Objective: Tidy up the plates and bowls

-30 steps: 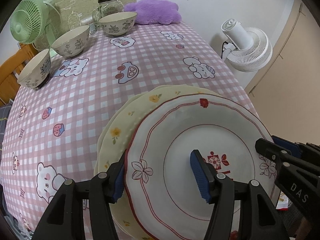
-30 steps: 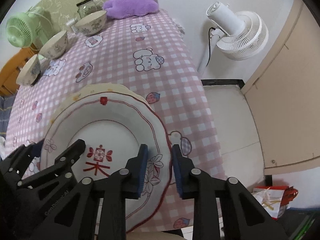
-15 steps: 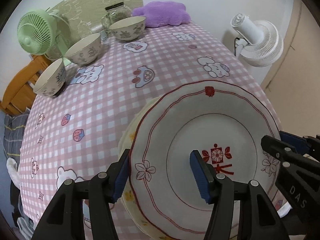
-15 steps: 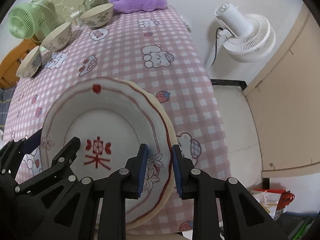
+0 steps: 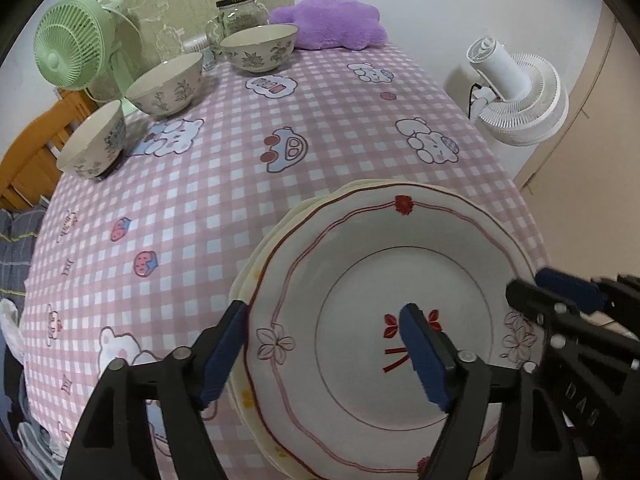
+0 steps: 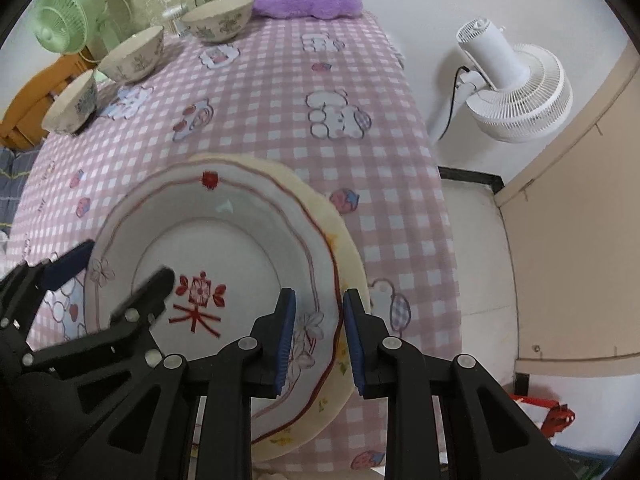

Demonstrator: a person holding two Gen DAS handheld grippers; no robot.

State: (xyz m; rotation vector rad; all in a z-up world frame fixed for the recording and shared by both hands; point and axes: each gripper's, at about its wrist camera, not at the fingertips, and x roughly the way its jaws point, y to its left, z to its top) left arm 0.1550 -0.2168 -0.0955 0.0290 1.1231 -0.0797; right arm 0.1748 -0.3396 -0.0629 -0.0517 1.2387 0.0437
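Note:
A white plate with red trim lies on a cream plate near the table's front edge. My left gripper is open, its fingers straddling the red-trim plate's left rim. My right gripper has its jaws close around the right rims of both plates; whether the pads press them I cannot tell. Three patterned bowls stand in a row at the far left.
A green fan, a glass jar and a purple cushion stand at the table's far end. A white floor fan stands right of the table. A wooden chair is at the left.
The red-trim plate has shifted over the cream plate and now sits nearly centred on it. Both grippers moved along with it; the left jaws stayed open.

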